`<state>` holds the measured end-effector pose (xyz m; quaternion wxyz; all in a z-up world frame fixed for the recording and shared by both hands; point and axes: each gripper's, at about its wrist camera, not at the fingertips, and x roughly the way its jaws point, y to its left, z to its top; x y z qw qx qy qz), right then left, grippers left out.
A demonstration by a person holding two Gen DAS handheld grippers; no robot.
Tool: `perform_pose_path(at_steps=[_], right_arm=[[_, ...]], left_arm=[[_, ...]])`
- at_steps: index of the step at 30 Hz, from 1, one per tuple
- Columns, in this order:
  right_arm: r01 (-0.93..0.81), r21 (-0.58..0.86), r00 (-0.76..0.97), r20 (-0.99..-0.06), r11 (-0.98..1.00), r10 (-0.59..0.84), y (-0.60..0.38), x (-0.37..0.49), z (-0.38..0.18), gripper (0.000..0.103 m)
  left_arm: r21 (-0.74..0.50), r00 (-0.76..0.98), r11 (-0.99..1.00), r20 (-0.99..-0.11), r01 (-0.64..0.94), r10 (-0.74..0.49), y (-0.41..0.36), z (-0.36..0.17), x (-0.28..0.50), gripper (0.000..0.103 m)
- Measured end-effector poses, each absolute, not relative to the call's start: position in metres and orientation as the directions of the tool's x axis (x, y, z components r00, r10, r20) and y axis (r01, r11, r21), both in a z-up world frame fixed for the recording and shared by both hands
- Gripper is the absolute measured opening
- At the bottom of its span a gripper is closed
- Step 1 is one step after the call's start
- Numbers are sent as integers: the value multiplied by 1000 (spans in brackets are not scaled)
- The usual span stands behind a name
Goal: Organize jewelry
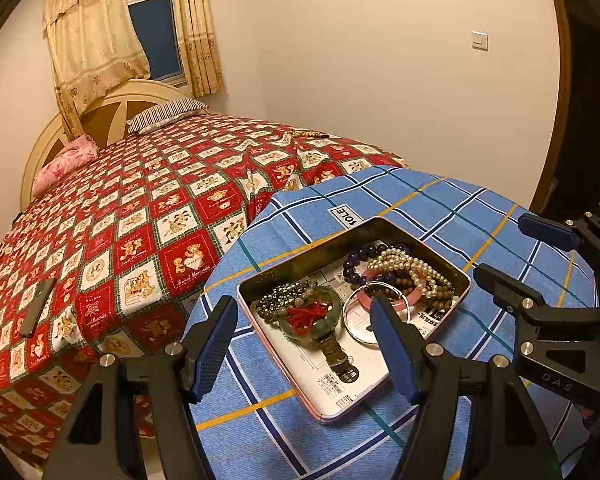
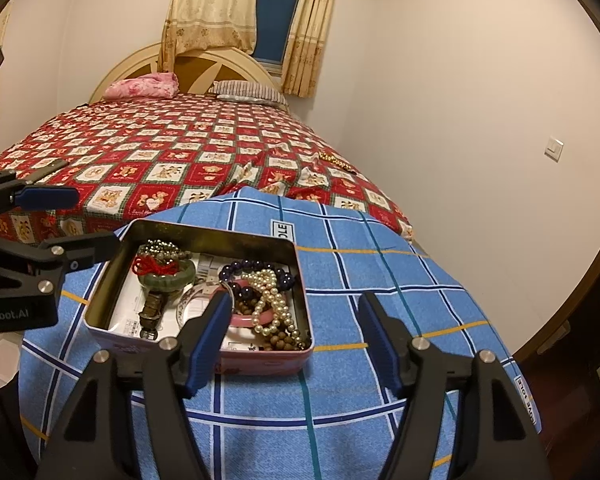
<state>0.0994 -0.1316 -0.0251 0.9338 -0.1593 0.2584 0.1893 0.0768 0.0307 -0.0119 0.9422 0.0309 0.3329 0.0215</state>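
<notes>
While your left gripper (image 1: pixel 304 344) and right gripper (image 2: pixel 296 340) both stand wide open and empty, the tin box (image 2: pixel 260 364) sits on the blue plaid cloth (image 2: pixel 380 280) (pearl strand (image 2: pixel 272 300) right, jade bangle (image 2: pixel 164 280) left).

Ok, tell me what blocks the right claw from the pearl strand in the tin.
Nothing visible does. The right claw is open just short of the tin, whose top is open; the pearl strand lies uppermost, over the pink bangle.
</notes>
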Motion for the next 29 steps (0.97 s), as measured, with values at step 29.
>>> perform_pose_path(at_steps=[29], right_arm=[[-421,-211,802,-541,882,253,-136,101,-26,74]], left_arm=[[100,787,995,-611,-30,85,28,-14,75,69]])
